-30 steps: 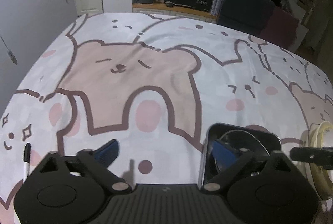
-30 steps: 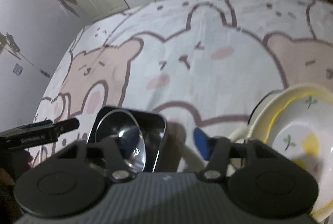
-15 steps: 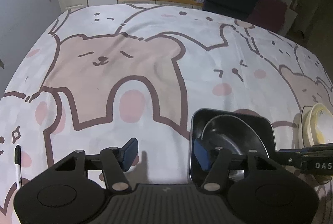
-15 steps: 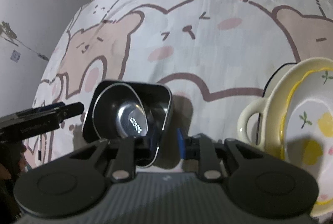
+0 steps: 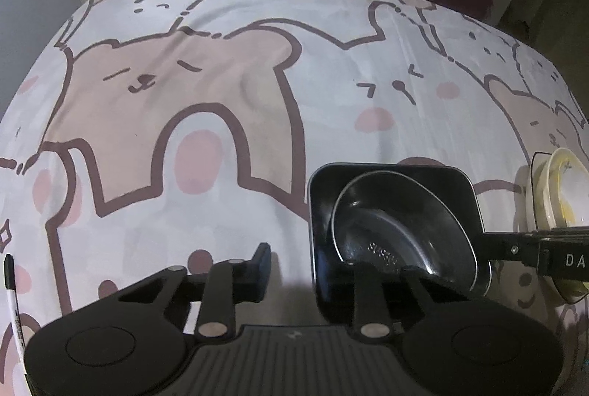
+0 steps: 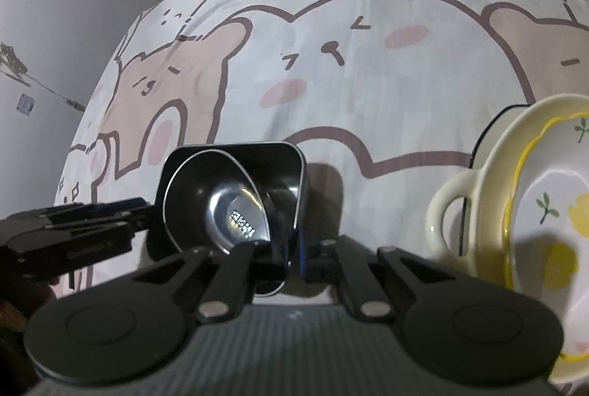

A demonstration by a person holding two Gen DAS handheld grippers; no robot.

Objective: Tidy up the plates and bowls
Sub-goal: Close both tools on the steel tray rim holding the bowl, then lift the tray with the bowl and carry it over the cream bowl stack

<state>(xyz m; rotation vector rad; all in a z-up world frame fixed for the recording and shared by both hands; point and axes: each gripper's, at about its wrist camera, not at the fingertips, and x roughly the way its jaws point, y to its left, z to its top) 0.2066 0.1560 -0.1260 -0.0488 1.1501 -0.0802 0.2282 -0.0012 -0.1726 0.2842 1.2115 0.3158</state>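
A black square dish (image 5: pixel 390 169) lies on the bear-print cloth with a round steel bowl (image 5: pixel 401 223) tilted inside it. My left gripper (image 5: pixel 313 263) straddles the dish's near-left wall. One finger is inside and the other finger (image 5: pixel 262 261) stands outside, a gap away from the wall, while the jaws are closing. In the right wrist view my right gripper (image 6: pixel 291 248) is shut on the black square dish (image 6: pixel 257 149) at its near-right wall, beside the steel bowl (image 6: pixel 221 204). The right gripper (image 5: pixel 489 245) reaches in from the right; the left gripper (image 6: pixel 143 211) comes in from the left.
A stack of cream dishes (image 6: pixel 515 211) with yellow flowers and a loop handle sits just right of the square dish, also seen as cream dishes (image 5: pixel 559 189). A marker pen (image 5: pixel 11 289) lies at the near left. Dark furniture stands beyond the cloth's far edge.
Both pairs of jaws have narrowed. The right gripper closed onto the dish's wall. The left gripper sank toward the dish and its fingers drew in around the near-left wall.
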